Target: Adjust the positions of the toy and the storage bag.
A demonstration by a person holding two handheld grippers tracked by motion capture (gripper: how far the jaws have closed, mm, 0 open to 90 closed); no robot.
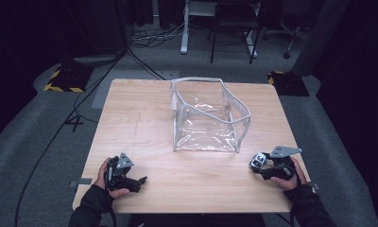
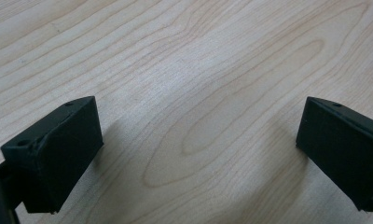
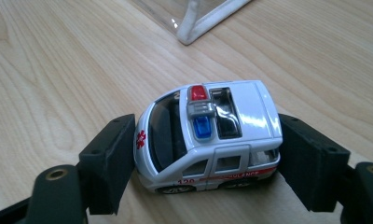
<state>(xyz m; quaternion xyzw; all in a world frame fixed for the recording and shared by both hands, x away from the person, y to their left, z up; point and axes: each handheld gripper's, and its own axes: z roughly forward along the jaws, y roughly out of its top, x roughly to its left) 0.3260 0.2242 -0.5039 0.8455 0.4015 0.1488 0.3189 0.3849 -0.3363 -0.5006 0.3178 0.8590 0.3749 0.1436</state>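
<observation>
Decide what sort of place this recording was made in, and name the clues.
Probably a lab or studio for recording handling tasks, not a home. Clues: a lone wooden table on grey carpet, dark curtained surroundings, cables across the floor, and hazard-striped blocks behind the table.

A square wooden table (image 1: 130, 118) with a pale grain is set on a grey carpeted floor (image 1: 36, 137). The surroundings are kept dark, and the light is thrown mainly on the tabletop. Two floor blocks marked with yellow and black stripes (image 1: 64, 80) are seen beyond the far corners of the table. Black cables (image 1: 59, 130) are laid across the carpet at the left. Farther back, a white desk leg (image 1: 184, 33), a dark chair frame (image 1: 232, 38) and the wheeled base of an office chair (image 1: 288, 40) are made out.
</observation>
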